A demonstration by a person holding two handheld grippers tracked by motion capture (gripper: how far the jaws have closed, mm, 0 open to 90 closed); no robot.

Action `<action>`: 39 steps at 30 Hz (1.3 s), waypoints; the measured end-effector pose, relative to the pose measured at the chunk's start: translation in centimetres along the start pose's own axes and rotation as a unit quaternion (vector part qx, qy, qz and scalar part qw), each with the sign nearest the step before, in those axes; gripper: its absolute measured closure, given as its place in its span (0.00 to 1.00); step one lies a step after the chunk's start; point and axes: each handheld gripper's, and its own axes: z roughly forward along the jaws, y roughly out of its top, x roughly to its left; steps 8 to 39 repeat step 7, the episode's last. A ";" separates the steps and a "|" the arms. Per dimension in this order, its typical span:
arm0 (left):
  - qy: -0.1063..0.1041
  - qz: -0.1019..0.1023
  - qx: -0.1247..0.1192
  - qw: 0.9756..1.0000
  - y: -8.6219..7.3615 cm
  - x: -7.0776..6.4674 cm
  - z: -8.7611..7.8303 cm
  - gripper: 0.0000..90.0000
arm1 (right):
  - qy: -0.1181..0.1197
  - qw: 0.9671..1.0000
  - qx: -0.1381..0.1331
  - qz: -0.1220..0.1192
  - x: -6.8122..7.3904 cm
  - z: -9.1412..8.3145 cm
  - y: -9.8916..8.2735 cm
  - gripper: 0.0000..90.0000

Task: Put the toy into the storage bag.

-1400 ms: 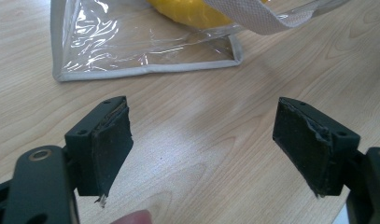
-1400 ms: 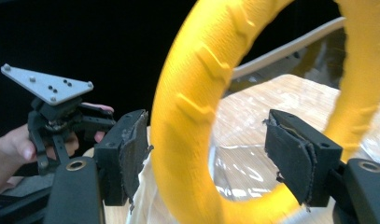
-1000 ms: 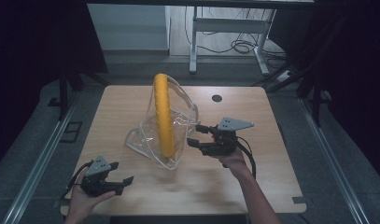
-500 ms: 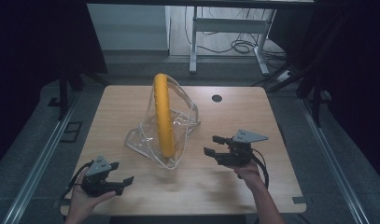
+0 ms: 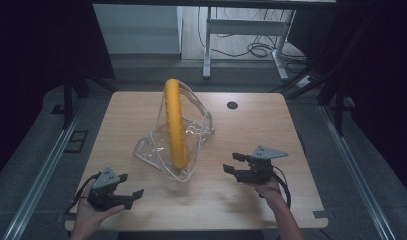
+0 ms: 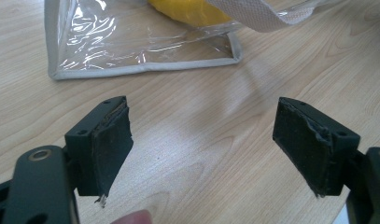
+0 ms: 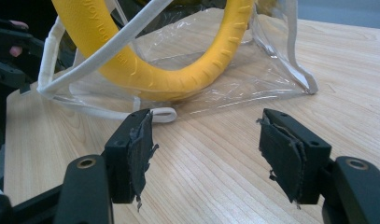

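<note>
While the clear bag stands near the middle of the table with the yellow ring upright inside it, I have both claws parked clear of it. My right claw sits just right of the bag, low over the wood, and its jaws have just been closing a little; they are parted with nothing between them, as the right gripper view makes plain. In that view I see the ring resting against the bag's floor and a white strap looped across it, with a small tab lying on the table just ahead of the pads. My left claw rests near the front left corner, well apart from the bag, jaws spread wide and empty; its own view shows the bag's grey-edged corner ahead. I judge the ring's placement done, or a fresh grip is being lined up. If the next move is to lift or shift the bag, I need 1 claw to close on the strap, not the slippery film, and the other to steady the ring, since the bag looks ready to tip.
</note>
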 end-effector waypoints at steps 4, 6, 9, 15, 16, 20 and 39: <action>0.001 0.001 0.002 1.000 0.0 0.0 0.0 0.22 | 0.002 1.000 0.005 -0.004 0.2 0.3 0.0 0.39; 0.001 0.001 0.001 1.000 0.0 0.0 0.0 0.22 | 0.004 1.000 0.007 -0.004 0.2 0.4 -0.1 0.39; 0.001 0.001 0.001 1.000 0.0 0.0 0.0 0.22 | 0.003 1.000 0.007 -0.006 0.2 0.4 -0.1 0.39; 0.001 0.001 0.001 1.000 0.0 0.0 0.0 0.22 | 0.003 1.000 0.007 -0.006 0.2 0.4 -0.1 0.39; 0.001 0.001 0.001 1.000 0.0 0.0 0.0 0.22 | 0.003 1.000 0.007 -0.006 0.2 0.4 -0.1 0.39; 0.001 0.001 0.001 1.000 0.0 0.0 0.0 0.22 | 0.003 1.000 0.007 -0.006 0.2 0.4 -0.1 0.39; 0.001 0.001 0.001 1.000 0.0 0.0 0.0 0.22 | 0.003 1.000 0.007 -0.006 0.2 0.4 -0.1 0.39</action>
